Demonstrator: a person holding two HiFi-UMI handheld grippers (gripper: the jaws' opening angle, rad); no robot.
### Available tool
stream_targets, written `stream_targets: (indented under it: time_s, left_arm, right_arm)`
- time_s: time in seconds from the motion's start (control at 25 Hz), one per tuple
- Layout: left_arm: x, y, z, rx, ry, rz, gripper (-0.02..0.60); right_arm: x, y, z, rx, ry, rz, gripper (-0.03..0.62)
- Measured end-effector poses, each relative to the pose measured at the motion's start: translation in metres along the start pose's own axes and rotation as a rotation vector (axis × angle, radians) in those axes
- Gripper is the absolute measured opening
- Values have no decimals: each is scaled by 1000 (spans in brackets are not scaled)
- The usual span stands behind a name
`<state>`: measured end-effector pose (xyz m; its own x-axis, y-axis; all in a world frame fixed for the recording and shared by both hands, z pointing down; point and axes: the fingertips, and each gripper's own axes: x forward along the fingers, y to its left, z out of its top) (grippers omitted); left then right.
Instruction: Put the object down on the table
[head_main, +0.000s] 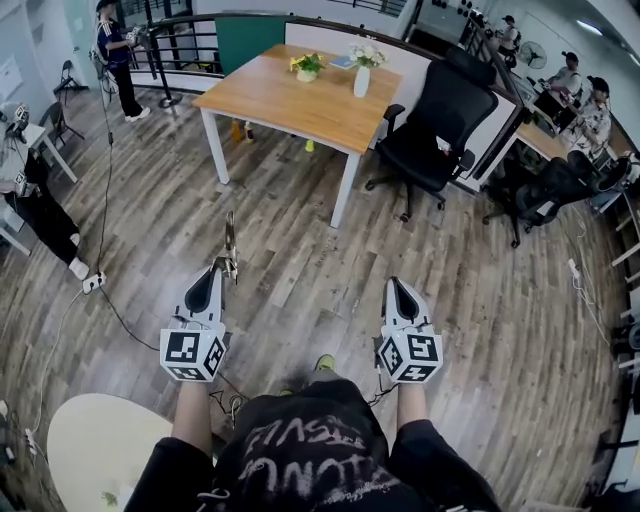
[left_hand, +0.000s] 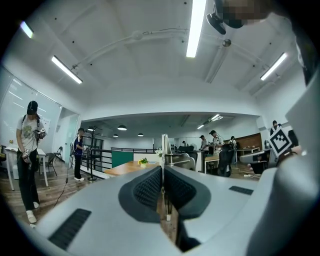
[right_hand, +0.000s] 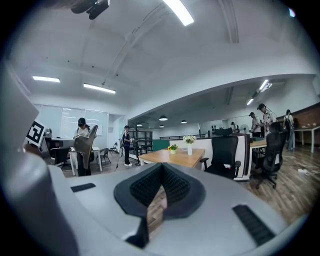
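Observation:
My left gripper (head_main: 222, 266) is shut on a thin metal object (head_main: 230, 240) that sticks out past the fingertips, over the wooden floor. In the left gripper view that metal object (left_hand: 163, 149) stands upright between the closed pads of the gripper (left_hand: 162, 172). My right gripper (head_main: 397, 286) is level with it to the right, shut with nothing between its pads (right_hand: 150, 186). A wooden table (head_main: 285, 100) with white legs stands well ahead of both grippers, carrying two small flower pots and a white vase (head_main: 361, 80). The same table (right_hand: 175, 156) shows far off in the right gripper view.
A black office chair (head_main: 435, 125) stands right of the table. A round cream table (head_main: 95, 450) is at my lower left. A black cable (head_main: 110, 290) crosses the floor at left. People stand at the far left (head_main: 118, 55) and far right, and a railing (head_main: 185, 45) lies behind.

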<state>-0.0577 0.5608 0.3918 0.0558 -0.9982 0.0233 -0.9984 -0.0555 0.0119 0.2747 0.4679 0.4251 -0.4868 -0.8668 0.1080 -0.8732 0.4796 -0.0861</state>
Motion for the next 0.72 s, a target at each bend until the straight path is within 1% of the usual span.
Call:
stream_targets:
  time_s: [0.2,0.36,0.52,0.72]
  left_arm:
    - [25,17,-5,19,17,-6,18]
    - [60,33,-12,33,30,-6,18]
    - [103,49,-19,44,43,4,18]
    - [177,65,-14,58,56,23,18]
  right_arm:
    - [36,2,-1,7,1,2,5]
    - [76,-3,-4,23,-9,10,5]
    - [126,-15,-6,49,-27,22,5]
    - [201,-44,5,59,-19,33,5]
